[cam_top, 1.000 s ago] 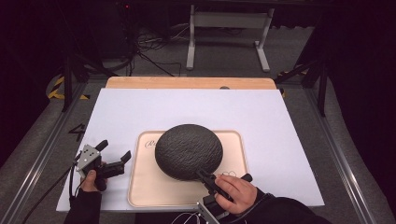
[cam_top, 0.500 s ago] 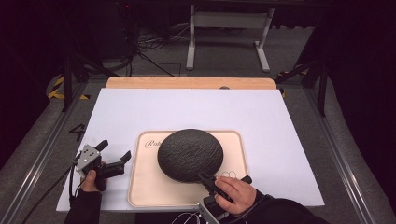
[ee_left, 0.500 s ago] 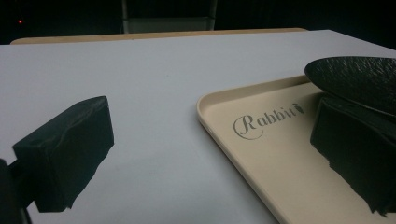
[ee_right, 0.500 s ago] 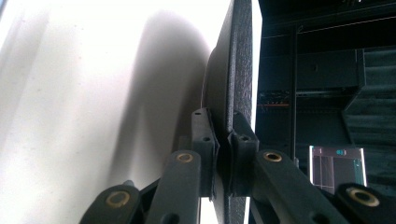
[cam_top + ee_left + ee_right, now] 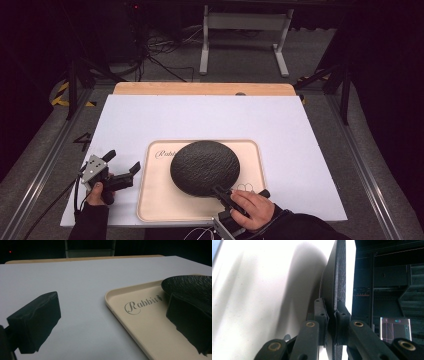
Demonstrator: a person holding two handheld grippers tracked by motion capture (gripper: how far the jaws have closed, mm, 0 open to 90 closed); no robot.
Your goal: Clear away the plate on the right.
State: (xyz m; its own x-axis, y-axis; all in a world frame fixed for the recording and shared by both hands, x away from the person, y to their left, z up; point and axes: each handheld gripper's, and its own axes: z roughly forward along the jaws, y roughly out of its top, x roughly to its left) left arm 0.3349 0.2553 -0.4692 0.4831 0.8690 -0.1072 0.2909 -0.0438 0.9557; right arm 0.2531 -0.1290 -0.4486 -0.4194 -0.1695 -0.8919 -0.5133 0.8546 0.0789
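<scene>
Here the counter (image 5: pixel 320 130) is a pale lavender-white sheet laid over a light wooden board (image 5: pixel 205 88) whose far edge shows beyond it, and around it lies a dark room: grey floor, metal rails along both sides, a grey metal stand (image 5: pixel 243 35) behind, tangled black cables (image 5: pixel 160 55) and yellow-black hazard tape (image 5: pixel 62 95) at the left. Near the person's edge of the counter sits a cream rounded-rectangular plastic tray (image 5: pixel 150 200), and in its far-left corner grey cursive lettering (image 5: pixel 142 304) reads "Rabbit", its last letter partly blocked in the left gripper view; small outlined rings are printed near the tray's near edge, just beside the right jaws. The round black textured plate (image 5: pixel 205 167) is over the middle of the tray, tilted, its near rim pinched by the right gripper (image 5: pixel 220 191). In the right gripper view those jaws are clenched on the plate's thin edge, one pad on each face, with the cream tray beyond. The left gripper (image 5: pixel 122 167) rests on the bare counter just left of the tray, its jaws released and standing wide with nothing between them; in its own view the tray's corner and the plate's rim lie ahead, beside its right jaw.
</scene>
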